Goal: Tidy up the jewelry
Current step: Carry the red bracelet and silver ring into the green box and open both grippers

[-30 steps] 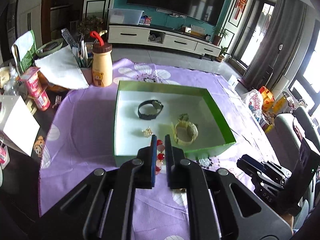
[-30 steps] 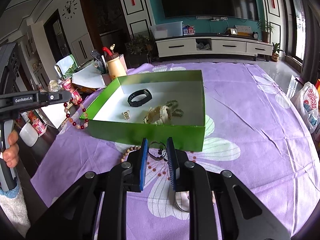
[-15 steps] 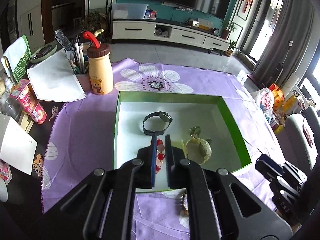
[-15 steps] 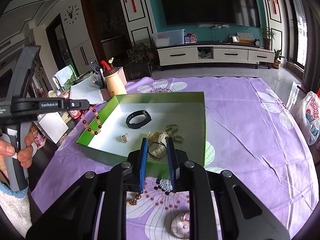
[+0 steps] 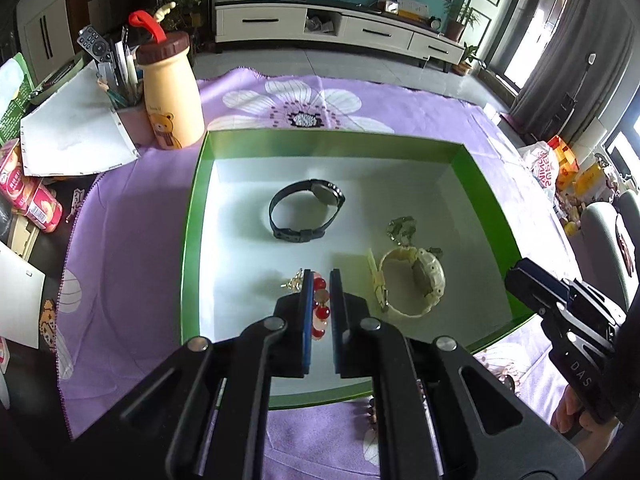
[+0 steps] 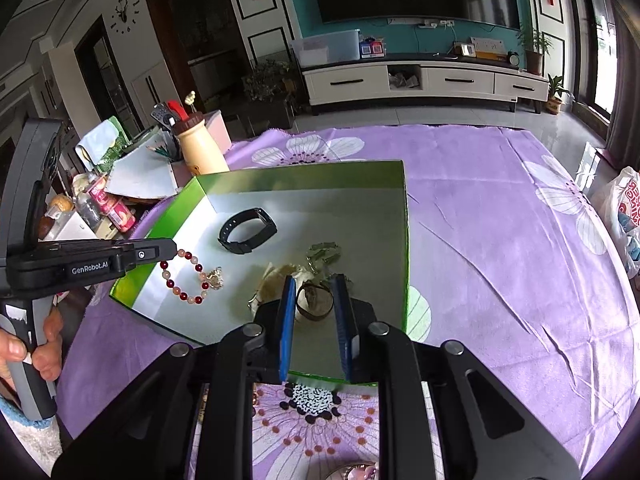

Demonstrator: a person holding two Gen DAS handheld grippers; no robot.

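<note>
- Directly below my left gripper (image 5: 319,280), pinching the red bead bracelet (image 6: 188,276), lay the green box (image 5: 192,216) floor, near-left.
- My right gripper (image 6: 314,292), nearer the far-right wall, loosely bracketed a dark ring bracelet (image 6: 315,303).

Legible markings:
- "GenRobot.AI", white print on the black body of the left tongs (image 6: 90,270), at 9 o'clock in the right wrist view.
- "DAS", pale letters on the black body of the right tongs (image 5: 580,372), at 4 o'clock in the left wrist view.
- Red lettering on the white plastic bag (image 5: 546,166), at 3 o'clock; not clearly readable.
</note>
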